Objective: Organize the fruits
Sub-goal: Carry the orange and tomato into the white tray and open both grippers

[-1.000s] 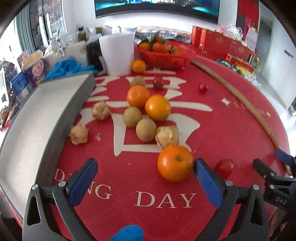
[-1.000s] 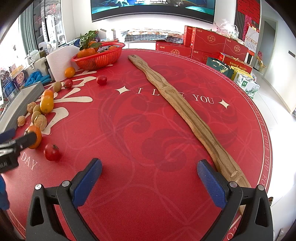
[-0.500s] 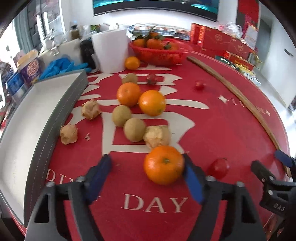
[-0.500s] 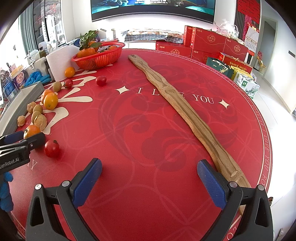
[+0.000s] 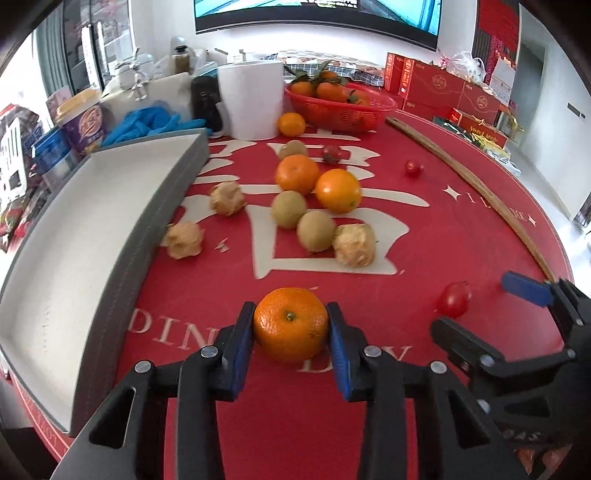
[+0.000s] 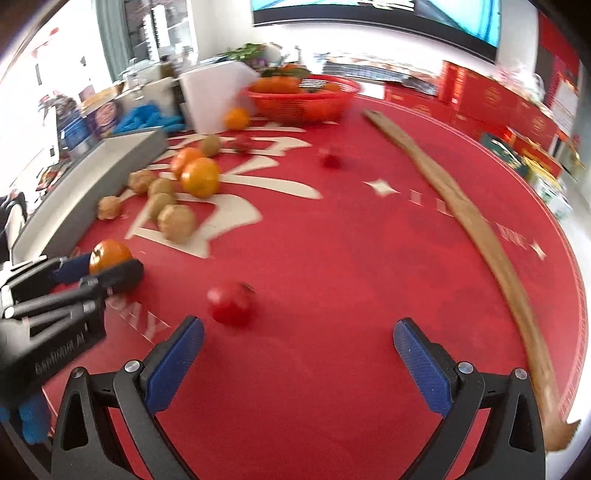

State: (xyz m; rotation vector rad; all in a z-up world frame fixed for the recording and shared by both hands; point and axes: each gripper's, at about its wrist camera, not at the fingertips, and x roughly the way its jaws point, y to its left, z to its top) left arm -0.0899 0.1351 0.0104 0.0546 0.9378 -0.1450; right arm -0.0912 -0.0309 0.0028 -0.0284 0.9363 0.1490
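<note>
Here, left claw [image 5: 291, 323] closing around tangerine [image 5: 291, 324], right claw [image 6: 297, 354] spread, blurred tomato [image 6: 232, 302] ahead.

Home living room, wall television [image 5: 317, 14], gift boxes [image 5: 432, 88]

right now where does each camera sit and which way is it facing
Left wrist: on the left gripper, looking down over its fingers closing on an orange, with the tray at left and the right gripper at right.
Right wrist: on the right gripper, fingers wide apart, facing a tomato.
Shared: orange, tomato, tray, basket, each other's gripper.
</note>
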